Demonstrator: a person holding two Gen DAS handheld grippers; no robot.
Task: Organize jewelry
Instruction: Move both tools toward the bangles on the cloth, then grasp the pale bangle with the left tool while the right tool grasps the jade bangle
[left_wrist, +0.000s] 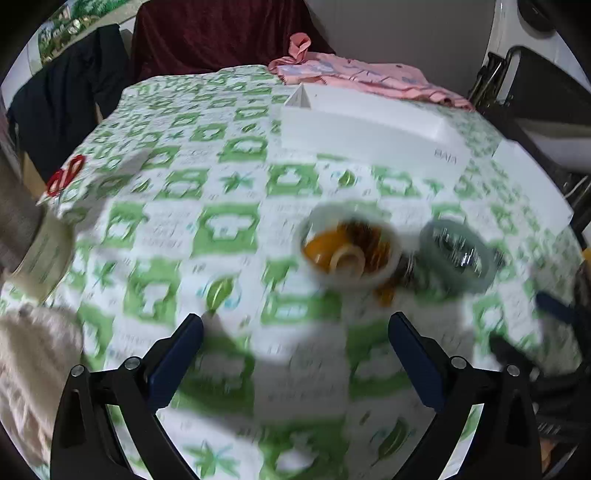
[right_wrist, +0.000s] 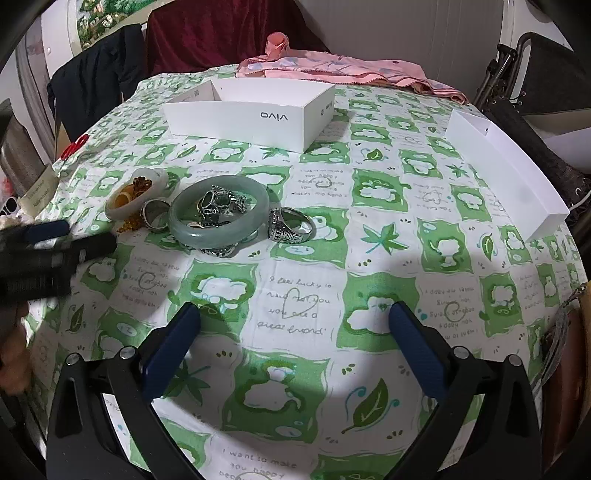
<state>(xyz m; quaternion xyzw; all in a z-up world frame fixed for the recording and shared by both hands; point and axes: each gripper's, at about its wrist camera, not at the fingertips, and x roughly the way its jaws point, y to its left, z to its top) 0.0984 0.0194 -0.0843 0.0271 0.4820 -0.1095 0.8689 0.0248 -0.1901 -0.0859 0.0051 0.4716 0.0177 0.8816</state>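
Observation:
A pale green jade bangle (right_wrist: 218, 216) lies on the green-and-white tablecloth with silver rings (right_wrist: 218, 205) piled inside it. A large silver ring (right_wrist: 291, 225) lies just right of it. A white bangle (right_wrist: 136, 195) to its left holds amber pieces, with a grey ring (right_wrist: 155, 218) between. An open white box (right_wrist: 255, 110) stands behind. My right gripper (right_wrist: 295, 328) is open and empty, well in front of the jewelry. My left gripper (left_wrist: 295, 339) is open and empty; its view is blurred and shows the white bangle (left_wrist: 349, 247) and green bangle (left_wrist: 456, 254) ahead. It also shows at the left of the right wrist view (right_wrist: 55, 240).
A white box lid (right_wrist: 509, 170) lies at the table's right edge. Pink cloth (right_wrist: 332, 70) lies at the back edge. Red scissors (right_wrist: 74, 146) lie at the left edge. Dark clothing and a chair stand behind the table.

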